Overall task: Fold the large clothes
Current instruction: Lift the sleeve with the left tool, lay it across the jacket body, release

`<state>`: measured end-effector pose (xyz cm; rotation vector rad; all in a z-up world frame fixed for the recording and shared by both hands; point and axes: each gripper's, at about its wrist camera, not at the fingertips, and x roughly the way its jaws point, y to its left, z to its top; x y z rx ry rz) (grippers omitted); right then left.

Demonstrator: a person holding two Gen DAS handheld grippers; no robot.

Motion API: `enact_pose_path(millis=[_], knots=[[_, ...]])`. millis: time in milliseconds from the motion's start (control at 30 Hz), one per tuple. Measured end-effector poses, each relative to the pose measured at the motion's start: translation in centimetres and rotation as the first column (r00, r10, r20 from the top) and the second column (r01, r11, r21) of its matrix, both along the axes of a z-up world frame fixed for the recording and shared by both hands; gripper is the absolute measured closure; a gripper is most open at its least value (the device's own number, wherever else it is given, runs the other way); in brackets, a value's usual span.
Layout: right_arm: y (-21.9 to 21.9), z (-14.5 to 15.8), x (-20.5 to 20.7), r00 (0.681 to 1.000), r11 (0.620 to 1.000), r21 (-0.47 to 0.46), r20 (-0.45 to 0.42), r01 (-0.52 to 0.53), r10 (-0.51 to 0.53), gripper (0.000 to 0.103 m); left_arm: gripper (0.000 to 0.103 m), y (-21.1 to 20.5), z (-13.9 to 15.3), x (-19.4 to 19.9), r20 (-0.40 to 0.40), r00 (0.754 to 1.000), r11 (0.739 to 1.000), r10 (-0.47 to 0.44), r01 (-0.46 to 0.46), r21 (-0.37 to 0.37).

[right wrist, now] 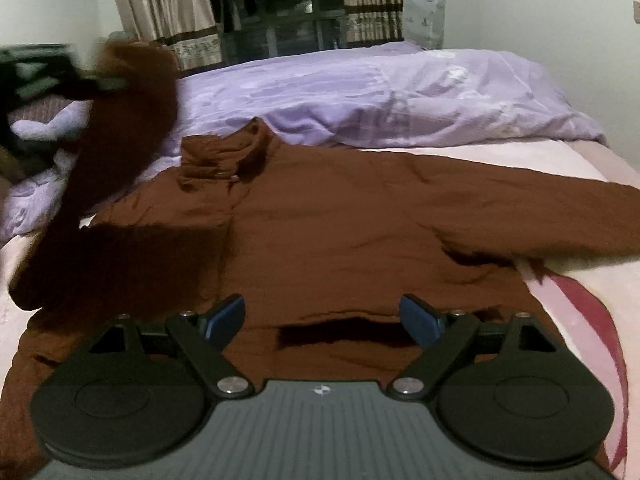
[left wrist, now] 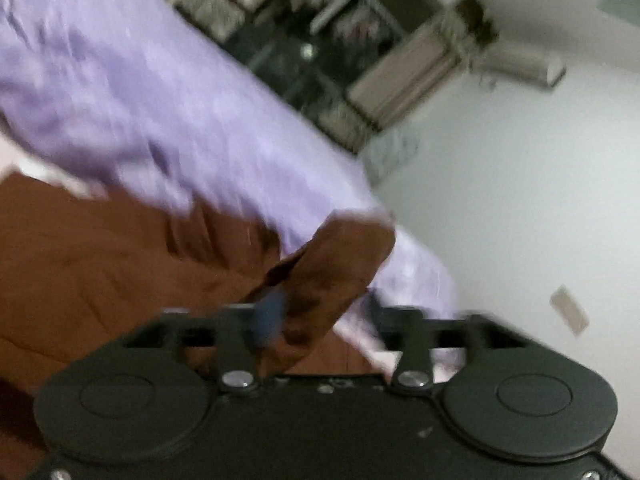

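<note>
A brown jacket (right wrist: 340,232) lies spread front-up on the bed, collar toward the far side. Its right sleeve (right wrist: 560,220) stretches out flat. The other sleeve (right wrist: 132,92) is raised in the air at the left, beside my blurred left gripper (right wrist: 100,82). In the left wrist view the sleeve cuff (left wrist: 336,264) hangs between the widely parted fingers of the left gripper (left wrist: 322,312), resting against the blue left pad (left wrist: 268,316). My right gripper (right wrist: 322,320) hovers open just above the jacket's lower hem with nothing between its blue pads.
A rumpled lilac duvet (right wrist: 380,96) covers the far half of the bed, over a pink sheet (right wrist: 580,300). Curtains (right wrist: 168,8) frame dark shelves behind. A plastic bag (right wrist: 424,12) stands by the white wall, and an air conditioner (left wrist: 524,66) hangs on it.
</note>
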<state>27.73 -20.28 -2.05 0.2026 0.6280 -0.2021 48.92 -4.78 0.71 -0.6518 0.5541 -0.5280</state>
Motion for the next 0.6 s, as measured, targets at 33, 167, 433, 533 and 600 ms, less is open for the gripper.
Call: enact_pose_path(millis=[33,167,433,533,600], knots=[[-0.4,-0.1,0.1,1.0,1.0,0.005,-0.002,-0.004,0.004,0.001,0.027,-0.8,-0.9,0.1,-0.026,1.0,1.0,-0.014,0.014,0.024],[-2.0,-0.9,1.2,0.997,0.993,0.087,-0.011,-0.079,0.081,0.009,0.026,1.3,-1.2,-0.9,-0.025,0.995,0.995,-0.097,0.098,0.036],[-4.4,-4.1,7.5,0.996,0.916,0.393,-0.002,-0.086,0.095,0.018,0.008,11.7,-1.4,-3.5,0.045,0.984,0.96,0.171,-0.176,0.217],[-4.3,-5.6,9.6,0.998,0.892,0.448,0.004,-0.059,0.064,0.019,0.009,13.5,-3.6,-3.4,-0.022,0.98,0.957,0.199,-0.189,0.221],[-4.0,-6.3,11.3,0.999,0.892,0.45,0.0,-0.038,0.042,0.02,0.009,14.0,-4.1,-3.3,-0.032,0.975,0.952,0.22,-0.207,0.228]])
